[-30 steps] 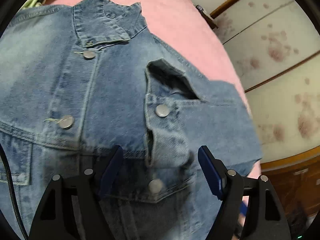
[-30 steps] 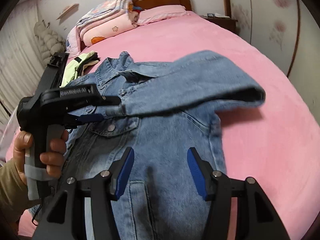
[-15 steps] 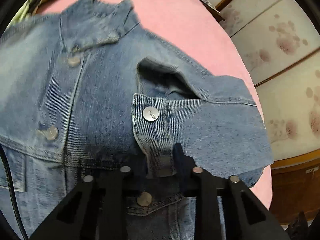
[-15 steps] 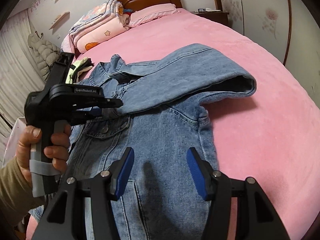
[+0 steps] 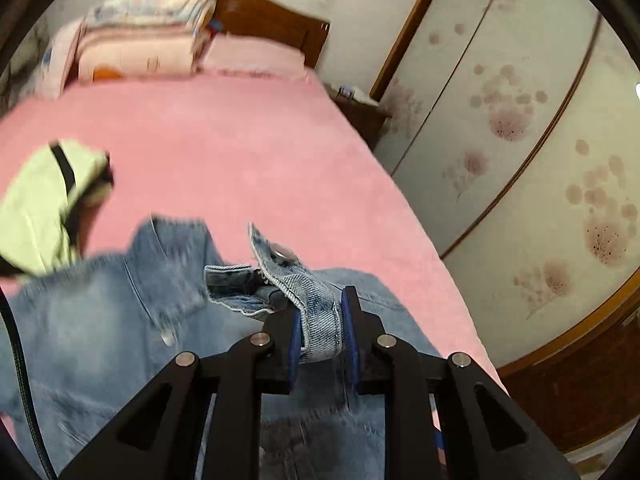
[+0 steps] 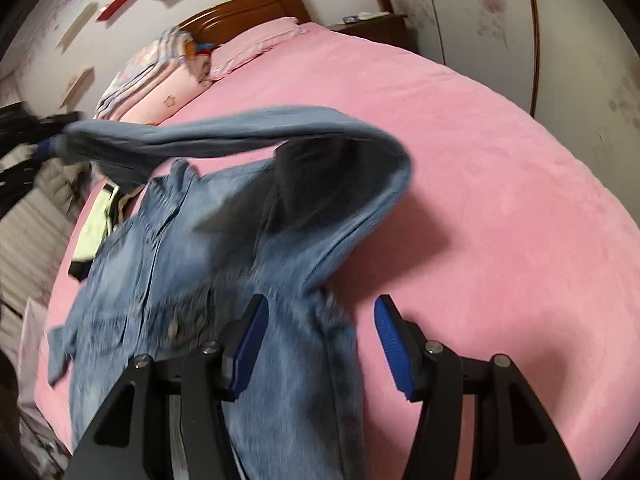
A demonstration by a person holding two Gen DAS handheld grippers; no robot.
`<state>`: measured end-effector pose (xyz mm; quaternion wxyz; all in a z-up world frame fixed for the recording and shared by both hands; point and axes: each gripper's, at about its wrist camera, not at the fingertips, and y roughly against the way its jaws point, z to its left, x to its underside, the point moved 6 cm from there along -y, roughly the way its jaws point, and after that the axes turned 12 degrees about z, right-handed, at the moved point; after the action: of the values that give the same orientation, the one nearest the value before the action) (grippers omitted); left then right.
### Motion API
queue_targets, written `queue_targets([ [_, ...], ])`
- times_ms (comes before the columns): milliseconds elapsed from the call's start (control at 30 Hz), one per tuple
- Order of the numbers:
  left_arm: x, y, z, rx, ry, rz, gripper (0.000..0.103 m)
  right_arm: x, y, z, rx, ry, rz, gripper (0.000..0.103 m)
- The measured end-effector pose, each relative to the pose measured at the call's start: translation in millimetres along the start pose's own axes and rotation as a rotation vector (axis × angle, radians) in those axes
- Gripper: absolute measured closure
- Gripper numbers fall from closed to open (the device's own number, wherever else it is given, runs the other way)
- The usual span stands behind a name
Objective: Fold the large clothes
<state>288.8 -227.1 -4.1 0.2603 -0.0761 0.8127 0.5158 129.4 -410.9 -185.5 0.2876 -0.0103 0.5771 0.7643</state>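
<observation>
A blue denim jacket (image 6: pixel 224 280) lies front up on the pink bed (image 6: pixel 500 184). My left gripper (image 5: pixel 320 326) is shut on the cuff (image 5: pixel 316 312) of its sleeve and holds it lifted above the jacket body (image 5: pixel 100 320). In the right wrist view the sleeve (image 6: pixel 248 136) stretches up and to the left toward the left gripper (image 6: pixel 44 148), which is blurred at the frame edge. My right gripper (image 6: pixel 318 344) is open and empty, just above the jacket's right side seam.
A light green garment (image 5: pixel 44 200) lies left of the collar. Folded quilts and a pillow (image 5: pixel 152 52) sit by the wooden headboard (image 5: pixel 276 28). A nightstand (image 5: pixel 360 108) and wardrobe doors (image 5: pixel 520 140) border the bed's right side.
My left gripper closed on the sleeve cuff and lifted it up and to the left, pulling the sleeve off the jacket. My right gripper stayed open and shifted slightly right.
</observation>
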Motion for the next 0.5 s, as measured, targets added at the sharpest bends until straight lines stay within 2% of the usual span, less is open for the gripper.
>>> queue_targets([
  [67,-12,8,0,-0.027,-0.014,-0.017,0.087,-12,-8,0,0.011,-0.006,-0.001,0.048],
  [100,-17,12,1,-0.043,-0.017,-0.027,0.087,-18,-13,1,0.042,-0.001,0.000,0.054],
  [133,-23,19,4,-0.063,-0.023,-0.042,0.087,-24,-18,2,0.071,0.010,0.002,0.094],
  [167,-26,26,6,-0.083,-0.027,-0.057,0.087,-28,-25,7,0.083,0.037,0.017,0.099],
  [233,-34,37,20,-0.127,-0.028,-0.084,0.087,-33,-25,16,0.132,0.062,-0.002,0.100],
  [367,-37,49,70,-0.213,0.016,-0.098,0.087,-31,-24,53,0.283,0.226,-0.057,0.100],
  [500,-7,34,138,-0.284,0.093,-0.020,0.087,-16,-38,72,0.377,0.314,-0.034,0.099],
])
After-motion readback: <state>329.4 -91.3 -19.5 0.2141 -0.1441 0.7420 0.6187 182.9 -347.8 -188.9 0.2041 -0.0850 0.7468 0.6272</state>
